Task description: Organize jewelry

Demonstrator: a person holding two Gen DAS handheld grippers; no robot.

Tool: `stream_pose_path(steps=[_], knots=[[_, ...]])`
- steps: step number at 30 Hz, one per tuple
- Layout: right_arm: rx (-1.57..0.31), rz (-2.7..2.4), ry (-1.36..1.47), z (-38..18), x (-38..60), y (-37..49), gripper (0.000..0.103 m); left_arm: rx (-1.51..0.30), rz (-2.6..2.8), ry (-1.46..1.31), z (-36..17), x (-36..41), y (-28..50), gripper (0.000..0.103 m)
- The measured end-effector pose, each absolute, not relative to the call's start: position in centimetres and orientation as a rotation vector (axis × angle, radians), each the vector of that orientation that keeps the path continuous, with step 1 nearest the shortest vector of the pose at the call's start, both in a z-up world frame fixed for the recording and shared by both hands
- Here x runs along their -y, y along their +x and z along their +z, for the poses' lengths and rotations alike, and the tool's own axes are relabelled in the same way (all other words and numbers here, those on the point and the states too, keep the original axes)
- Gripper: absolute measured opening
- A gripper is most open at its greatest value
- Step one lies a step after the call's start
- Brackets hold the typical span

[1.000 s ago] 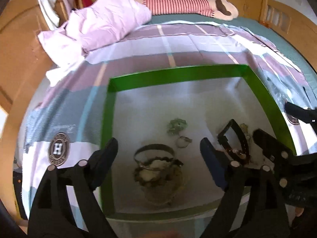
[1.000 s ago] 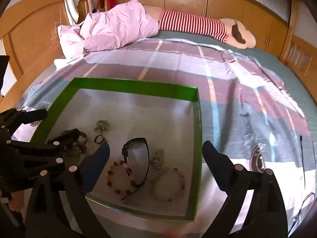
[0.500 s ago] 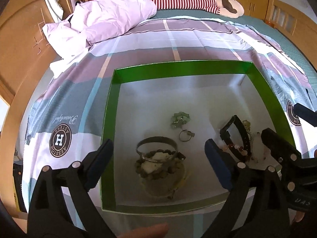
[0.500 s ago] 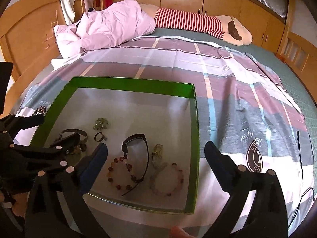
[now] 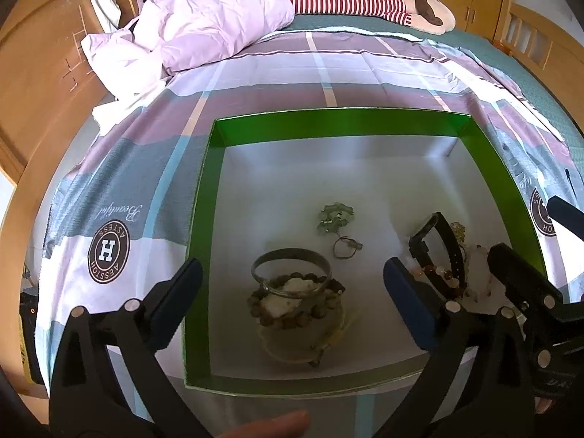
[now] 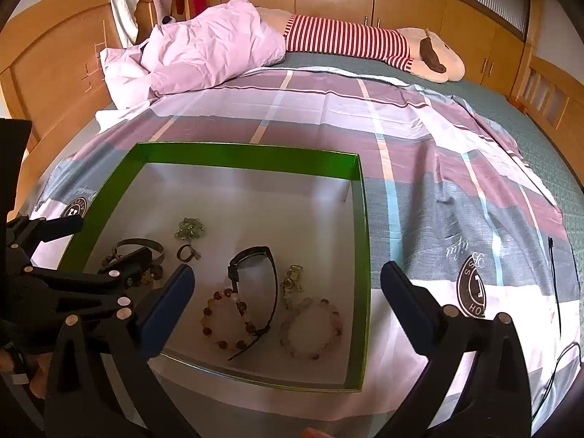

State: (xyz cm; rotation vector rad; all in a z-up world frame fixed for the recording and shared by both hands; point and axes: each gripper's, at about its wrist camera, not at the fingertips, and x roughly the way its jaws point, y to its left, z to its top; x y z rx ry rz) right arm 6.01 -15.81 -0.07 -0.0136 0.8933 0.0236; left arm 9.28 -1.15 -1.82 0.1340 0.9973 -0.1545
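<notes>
A plaid bedspread carries a green-walled box. The left gripper and the right gripper are held with jaws spread wide and nothing between them. A metal bangle overlaps a brown bead bracelet. A black strap runs lengthwise front to back between two bead bracelets. The box's far half is bare white floor. Compared with one second ago, both grippers are seen farther back from the box.
</notes>
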Motion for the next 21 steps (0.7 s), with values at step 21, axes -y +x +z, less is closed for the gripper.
stream_pose_path(steps=[21], knots=[[-0.897,0.016,-0.029,-0.22,15.52,6.11,0.099,-1.018,-0.139,0.142,-2.32,1.11,9.52,0.098]])
